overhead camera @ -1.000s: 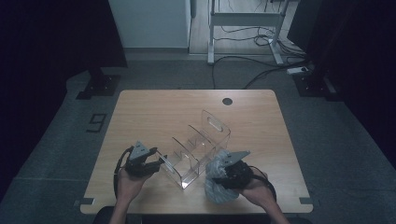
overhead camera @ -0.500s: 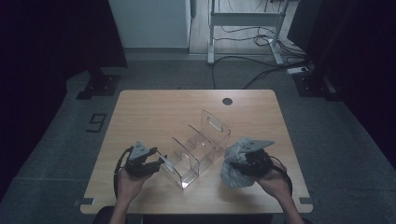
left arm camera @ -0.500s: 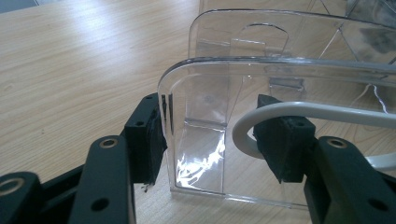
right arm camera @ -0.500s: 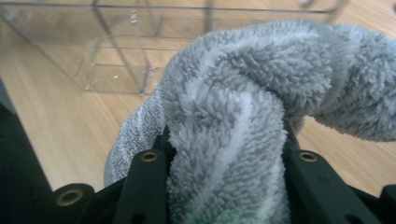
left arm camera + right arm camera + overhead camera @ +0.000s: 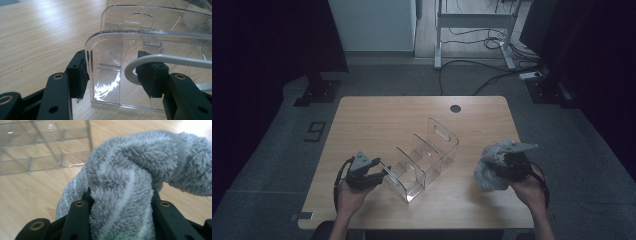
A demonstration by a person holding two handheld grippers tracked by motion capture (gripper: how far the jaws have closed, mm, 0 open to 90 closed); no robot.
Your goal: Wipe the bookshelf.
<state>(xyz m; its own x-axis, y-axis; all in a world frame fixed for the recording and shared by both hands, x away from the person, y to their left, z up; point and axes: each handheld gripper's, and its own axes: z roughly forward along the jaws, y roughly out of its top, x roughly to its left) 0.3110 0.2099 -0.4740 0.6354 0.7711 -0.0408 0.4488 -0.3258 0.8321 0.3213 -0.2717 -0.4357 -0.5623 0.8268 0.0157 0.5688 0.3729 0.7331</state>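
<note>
Organizer (image 5: 424, 159) runs diagonally near-left to far-right, left gripper (image 5: 382, 175) straddling its end wall, right gripper (image 5: 492, 167) pinching towel (image 5: 489, 172).

1. Light wooden table (image 5: 377, 120), round grommet hole (image 5: 455, 108) near far edge.
2. Grey carpet floor (image 5: 277, 165), dim all around.
3. White metal frame (image 5: 472, 20) beyond, cables (image 5: 482, 75) trailing.
4. Pale wall panel (image 5: 372, 25) behind; dark curtains (image 5: 262, 40) at both sides.

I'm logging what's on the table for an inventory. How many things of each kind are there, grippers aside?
Clear acrylic divided organizer: 1
Grey terry cloth: 1
Total: 2
</note>
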